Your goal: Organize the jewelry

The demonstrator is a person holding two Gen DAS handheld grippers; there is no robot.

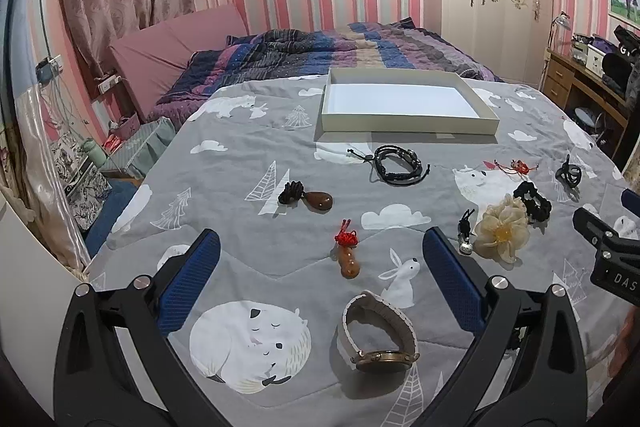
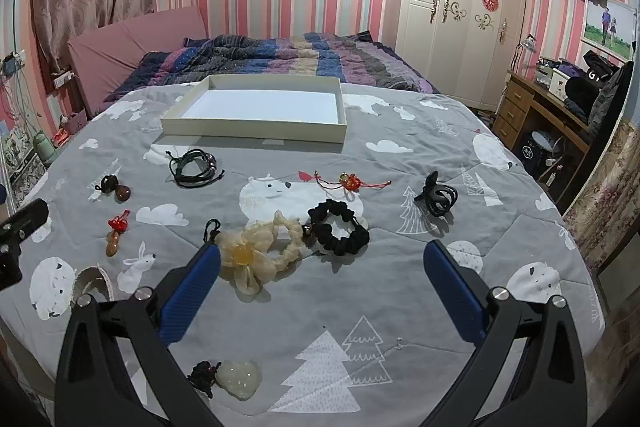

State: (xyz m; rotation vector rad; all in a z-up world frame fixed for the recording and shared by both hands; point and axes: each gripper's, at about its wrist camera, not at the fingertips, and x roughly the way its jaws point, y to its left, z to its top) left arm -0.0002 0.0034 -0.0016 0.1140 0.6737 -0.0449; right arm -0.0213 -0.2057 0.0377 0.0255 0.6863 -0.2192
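Both tools stand fully spread and hold nothing: the left gripper [image 1: 320, 259] hangs over the gourd pendant [image 1: 347, 254], the right gripper [image 2: 322, 267] over the cream flower scrunchie [image 2: 256, 254]. All the jewelry lies loose on the grey quilt [image 1: 248, 211], none yet in the white tray [image 1: 404, 99], which sits at twelve o'clock from the pieces. From the left view, the wristwatch [image 1: 378, 333] is nearest at six o'clock, the amber pendant on black cord [image 1: 308, 199] at ten, the black cord bracelets [image 1: 396, 163] at one. The pick seems not yet begun. I would start with the gourd pendant: come down square, pads either side of the bead's waist, close gently so the quilt is not pinched, and lift the red knot clear before carrying it to the tray, keeping the other arm aside
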